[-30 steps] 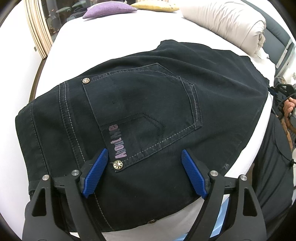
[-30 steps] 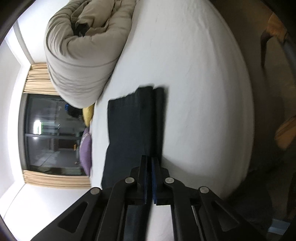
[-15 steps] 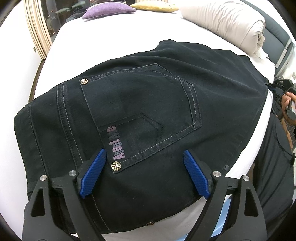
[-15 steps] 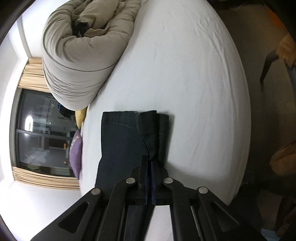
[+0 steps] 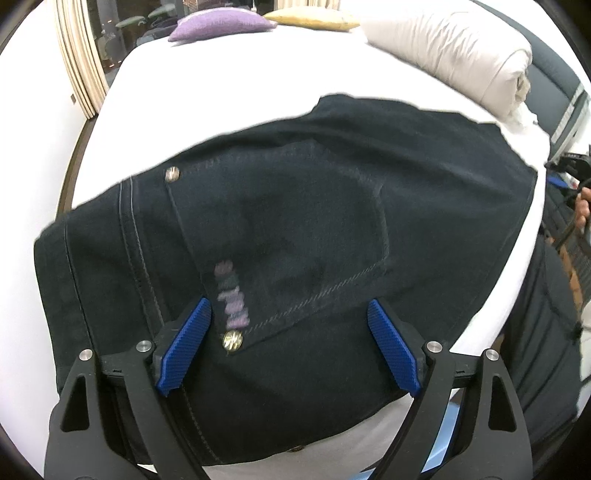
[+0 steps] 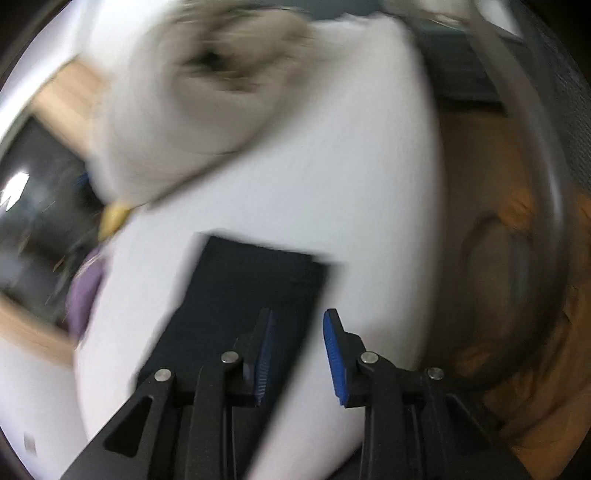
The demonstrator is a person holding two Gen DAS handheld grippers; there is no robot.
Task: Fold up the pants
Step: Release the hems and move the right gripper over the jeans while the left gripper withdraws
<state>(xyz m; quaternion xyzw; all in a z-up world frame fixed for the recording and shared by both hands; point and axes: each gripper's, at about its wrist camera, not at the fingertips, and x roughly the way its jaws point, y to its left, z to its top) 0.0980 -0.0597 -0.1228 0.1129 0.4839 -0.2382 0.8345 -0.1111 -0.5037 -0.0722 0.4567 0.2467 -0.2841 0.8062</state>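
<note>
In the left wrist view, the pants [image 5: 295,229] are seen lying flat on the white bed [image 5: 221,74], filling the centre of the frame, with the waistband end toward 9 o'clock and the legs running off toward 3 o'clock. A back pocket [image 5: 280,240] with riveted corners and a faded printed label faces upward, so the garment is judged to be already doubled lengthwise, one leg laid over the other. The left gripper [image 5: 288,347] is positioned at 6 o'clock over the seat area; its jaws are spread wide and nothing is held between them. A rolled duvet [image 5: 450,55] is visible at 1 o'clock, and a purple cushion [image 5: 218,22] and a yellow cushion [image 5: 314,18] lie at 12 o'clock on the far edge of the bed. In the right wrist view, which is heavily blurred, the leg end of the pants [image 6: 251,291] is seen as a dark rectangle from the centre toward 7 o'clock. The right gripper [image 6: 297,354] is at 6 o'clock beside the hem edge; its jaws stand partly apart and are empty. The lengthwise fold is judged complete; the crosswise folds, by which the legs are brought toward the waistband, are not yet done.
</note>
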